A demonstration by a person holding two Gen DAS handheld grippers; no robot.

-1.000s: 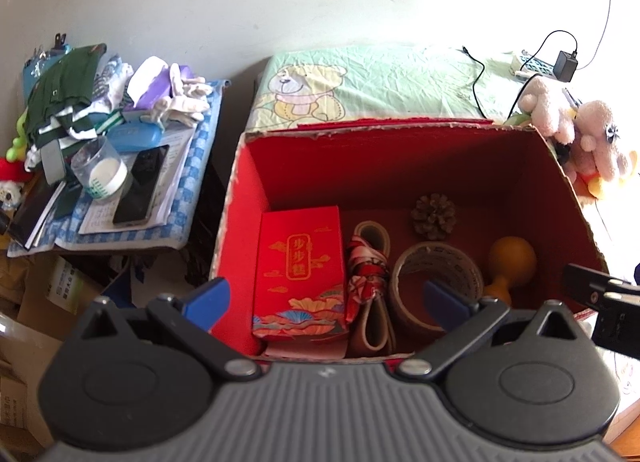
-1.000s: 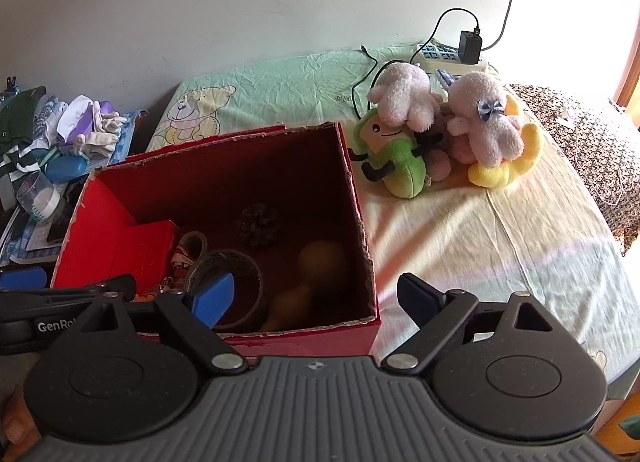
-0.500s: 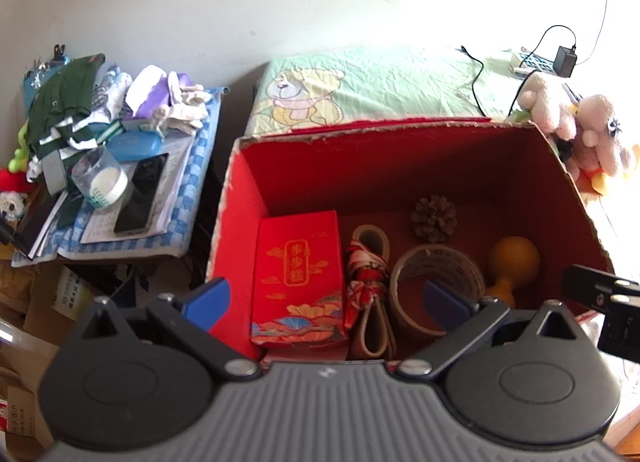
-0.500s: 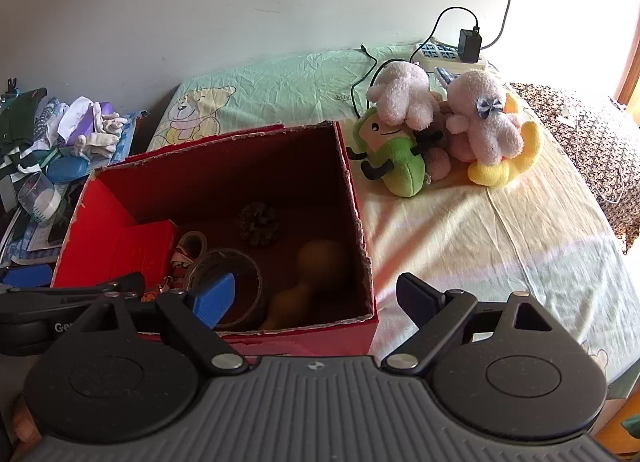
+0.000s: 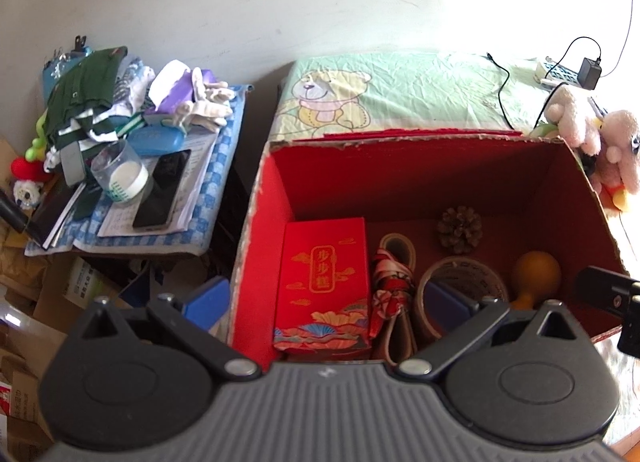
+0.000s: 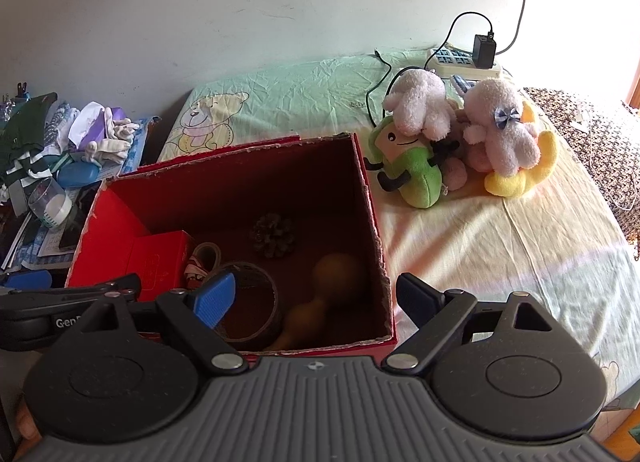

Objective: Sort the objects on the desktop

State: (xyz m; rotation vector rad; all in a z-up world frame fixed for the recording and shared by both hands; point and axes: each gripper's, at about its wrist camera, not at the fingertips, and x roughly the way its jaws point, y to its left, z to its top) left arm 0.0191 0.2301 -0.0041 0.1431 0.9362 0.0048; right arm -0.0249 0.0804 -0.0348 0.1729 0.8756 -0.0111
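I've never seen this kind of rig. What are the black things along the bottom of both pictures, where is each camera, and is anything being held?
There is no robot: a person holds a two-finger gripper in each hand, each carrying a fisheye camera that looks forward along its fingers. The black shapes are the left gripper and the right gripper. Both are open and hold nothing. Both views look into a red box standing on a bed. In the box lie a red packet, a pine cone, a tape roll, a patterned cloth bundle and a gourd. Plush toys sit to the right, and a cluttered side table stands to the left.
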